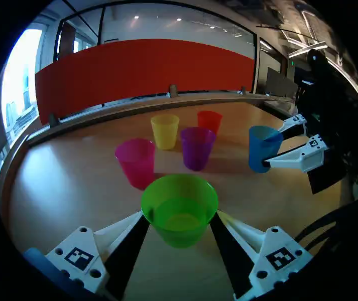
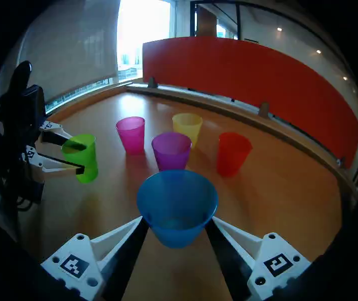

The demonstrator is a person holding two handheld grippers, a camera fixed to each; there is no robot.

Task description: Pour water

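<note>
Green cup (image 1: 180, 200) upright, clamped between both fingers of left gripper (image 1: 180, 216). Blue cup (image 2: 177, 200) upright, gripped likewise by right gripper (image 2: 177, 220). Pink cup (image 1: 136, 161), yellow cup (image 1: 164, 130), purple cup (image 1: 197, 147), red cup (image 1: 209, 120) stand apart on wooden table (image 1: 68, 190). Water in held cups: cannot tell.

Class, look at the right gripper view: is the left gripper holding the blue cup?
No, the blue cup sits between the fingers of the right gripper, while the left gripper grips the green cup.
</note>
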